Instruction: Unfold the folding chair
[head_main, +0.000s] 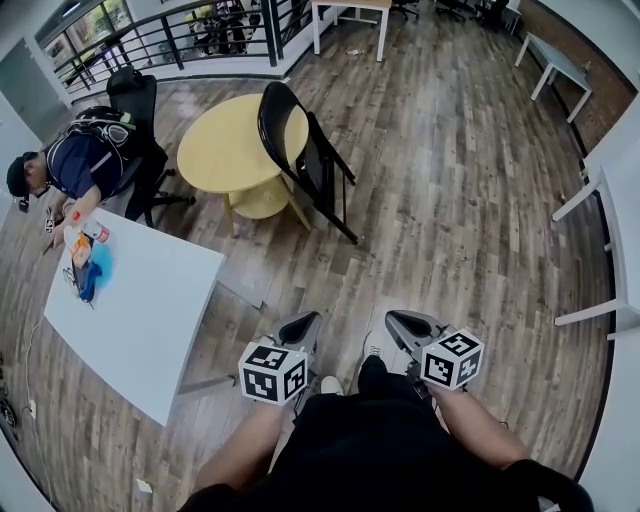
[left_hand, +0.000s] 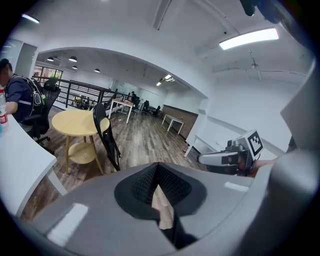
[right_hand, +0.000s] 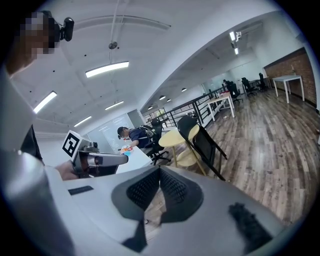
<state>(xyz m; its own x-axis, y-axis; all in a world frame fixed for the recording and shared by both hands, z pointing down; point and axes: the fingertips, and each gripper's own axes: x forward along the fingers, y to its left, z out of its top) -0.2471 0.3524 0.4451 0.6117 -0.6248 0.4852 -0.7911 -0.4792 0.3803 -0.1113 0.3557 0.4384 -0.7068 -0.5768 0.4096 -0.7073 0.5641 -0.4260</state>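
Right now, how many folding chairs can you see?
1. The black folding chair leans, folded, against the round yellow table. The office chairs by the seated person are not counted. More may be hidden off-frame.

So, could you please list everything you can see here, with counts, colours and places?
folding chair: one, black, leaning on the round table.
round table: one, yellow, beyond the grippers.
white table: one, near left.
clutter: blue and orange, on its far corner; count unclear.
seated person: one, dark top, at that table's far end.
office chair: one, black, behind that person.
railing: one, black, far edge.
side tables: at least two, white, right edge.
left gripper: grey, shut, empty.
right gripper: grey, shut, empty.
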